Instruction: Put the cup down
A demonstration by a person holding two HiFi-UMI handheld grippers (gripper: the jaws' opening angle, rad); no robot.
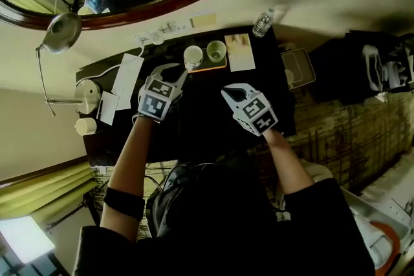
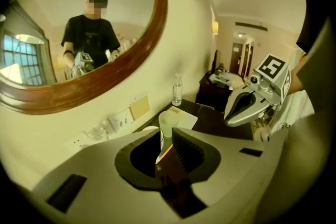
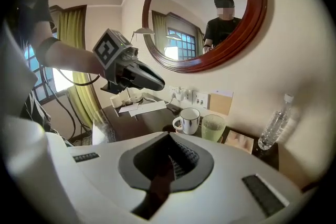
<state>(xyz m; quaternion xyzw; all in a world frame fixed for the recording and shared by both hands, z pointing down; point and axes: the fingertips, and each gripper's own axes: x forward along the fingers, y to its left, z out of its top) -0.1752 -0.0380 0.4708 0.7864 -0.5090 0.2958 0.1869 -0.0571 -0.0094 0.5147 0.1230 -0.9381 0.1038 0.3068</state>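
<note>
A white mug (image 1: 193,56) (image 3: 188,120) stands upright on an orange tray (image 1: 210,66) at the back of the dark desk (image 1: 194,119), with a green glass (image 1: 216,50) (image 3: 212,127) (image 2: 169,120) right beside it. My left gripper (image 1: 183,73) (image 2: 167,136) hovers just in front of the mug, apart from it. Its jaws are drawn together to a thin slit with nothing between them. My right gripper (image 1: 228,92) (image 3: 170,147) hangs over the middle of the desk, shut and empty.
A water bottle (image 1: 262,24) (image 3: 274,126) stands at the desk's back right, a card (image 1: 240,52) beside the tray. Papers (image 1: 127,74), a cable and a desk lamp (image 1: 65,29) fill the left end. A round mirror (image 3: 205,13) hangs on the wall behind.
</note>
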